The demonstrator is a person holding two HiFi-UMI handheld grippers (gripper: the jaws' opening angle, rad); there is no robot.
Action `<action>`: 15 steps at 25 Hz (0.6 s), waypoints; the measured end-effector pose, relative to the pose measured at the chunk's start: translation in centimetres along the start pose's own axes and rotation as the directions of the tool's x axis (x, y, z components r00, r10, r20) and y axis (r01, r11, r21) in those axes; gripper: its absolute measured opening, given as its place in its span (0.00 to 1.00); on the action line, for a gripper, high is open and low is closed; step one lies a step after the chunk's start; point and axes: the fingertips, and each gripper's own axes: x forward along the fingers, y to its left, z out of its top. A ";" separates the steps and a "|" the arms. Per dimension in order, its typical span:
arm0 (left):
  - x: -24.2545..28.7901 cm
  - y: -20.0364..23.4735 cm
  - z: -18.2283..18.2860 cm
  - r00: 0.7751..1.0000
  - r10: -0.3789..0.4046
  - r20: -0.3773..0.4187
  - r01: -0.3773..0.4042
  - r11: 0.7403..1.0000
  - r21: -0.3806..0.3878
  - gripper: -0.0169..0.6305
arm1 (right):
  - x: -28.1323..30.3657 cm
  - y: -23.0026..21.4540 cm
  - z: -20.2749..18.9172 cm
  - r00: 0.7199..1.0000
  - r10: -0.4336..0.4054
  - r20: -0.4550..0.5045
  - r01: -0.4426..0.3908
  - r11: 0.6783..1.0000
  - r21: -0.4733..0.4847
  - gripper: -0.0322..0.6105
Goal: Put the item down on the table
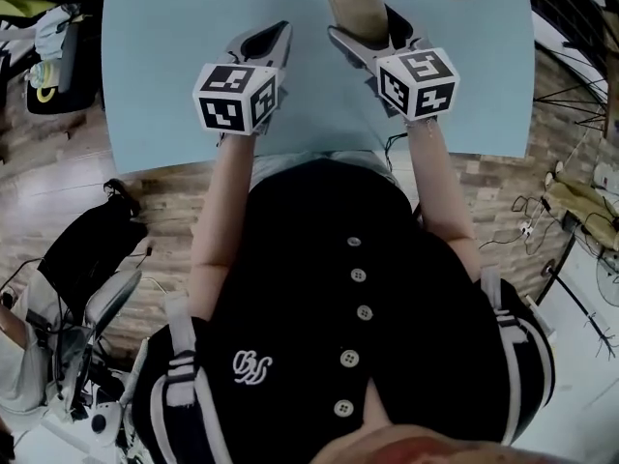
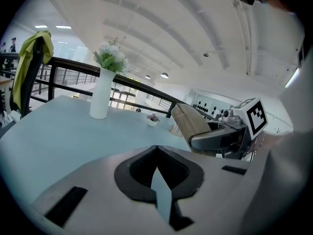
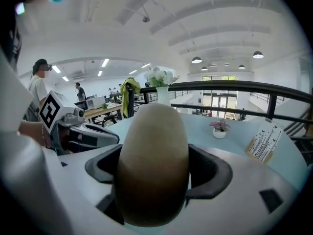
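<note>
Item (image 1: 356, 6), a tan oval body, is clamped between the jaws of the right tool (image 3: 154, 170), long axis along the jaws, above the desk (image 1: 174, 85). Left tool (image 2: 157, 153), left of the item, is closed and empty.

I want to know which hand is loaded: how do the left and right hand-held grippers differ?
The left hand-held gripper carries nothing, while the right hand-held gripper clamps a tan rounded item. The left one's jaws meet at their tips; the right one's jaws are held apart by the item. Both point forward over the blue table.
</note>
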 end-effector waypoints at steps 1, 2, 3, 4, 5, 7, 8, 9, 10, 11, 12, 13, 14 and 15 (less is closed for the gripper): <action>0.0 0.1 -0.1 1.000 0.007 -0.002 -0.007 1.000 -0.004 0.04 | 0.1 -0.2 -0.2 1.000 0.006 -0.011 -0.006 1.000 -0.020 0.69; 0.1 0.4 -0.3 1.000 0.014 -0.003 -0.014 1.000 -0.011 0.04 | 0.3 -0.3 -0.4 1.000 0.013 -0.023 -0.014 0.999 -0.038 0.69; 0.2 0.7 -0.5 1.000 0.022 -0.005 -0.022 1.000 -0.021 0.04 | 0.5 -0.4 -0.7 0.999 0.023 -0.034 -0.024 0.998 -0.050 0.69; 0.3 0.9 -0.7 1.000 0.027 -0.006 -0.028 0.999 -0.031 0.04 | 0.8 -0.5 -0.9 0.998 0.035 -0.043 -0.038 0.998 -0.054 0.69; 0.4 1.1 -0.9 0.999 0.032 -0.007 -0.033 0.999 -0.040 0.04 | 1.1 -0.5 -1.2 0.997 0.050 -0.051 -0.052 0.997 -0.051 0.69; 0.6 1.3 -1.2 0.999 0.044 -0.010 -0.044 0.998 -0.051 0.04 | 1.8 -0.8 -1.9 0.995 0.072 -0.067 -0.075 0.997 -0.035 0.69; 0.8 1.3 -1.5 0.999 0.049 -0.013 -0.049 0.997 -0.056 0.04 | 2.1 -1.0 -2.2 0.994 0.077 -0.077 -0.080 0.996 -0.029 0.69; 0.9 1.2 -1.8 0.998 0.051 -0.020 -0.053 0.997 -0.060 0.04 | 2.4 -1.3 -2.5 0.993 0.080 -0.087 -0.082 0.996 -0.025 0.69; 1.0 1.1 -2.2 0.998 0.052 -0.030 -0.054 0.997 -0.064 0.04 | 2.7 -1.5 -2.8 0.992 0.081 -0.096 -0.084 0.996 -0.024 0.69; 1.1 1.1 -2.6 0.998 0.052 -0.040 -0.054 0.996 -0.066 0.04 | 3.0 -1.8 -3.1 0.991 0.083 -0.105 -0.086 0.996 -0.024 0.69; 1.1 1.0 -2.9 0.998 0.051 -0.049 -0.054 0.996 -0.068 0.04 | 3.3 -2.0 -3.3 0.990 0.085 -0.113 -0.089 0.996 -0.024 0.69; 1.2 1.0 -3.2 0.997 0.051 -0.055 -0.054 0.996 -0.071 0.04 | 3.5 -2.2 -3.5 0.989 0.088 -0.120 -0.091 0.995 -0.027 0.69; 1.3 1.0 -3.4 0.997 0.050 -0.060 -0.055 0.996 -0.073 0.04 | 3.8 -2.4 -3.6 0.988 0.089 -0.127 -0.094 0.995 -0.030 0.69; 1.5 1.0 -3.6 0.997 0.051 -0.064 -0.055 0.996 -0.074 0.04 | 4.2 -2.6 -3.8 0.987 0.091 -0.134 -0.096 0.995 -0.036 0.69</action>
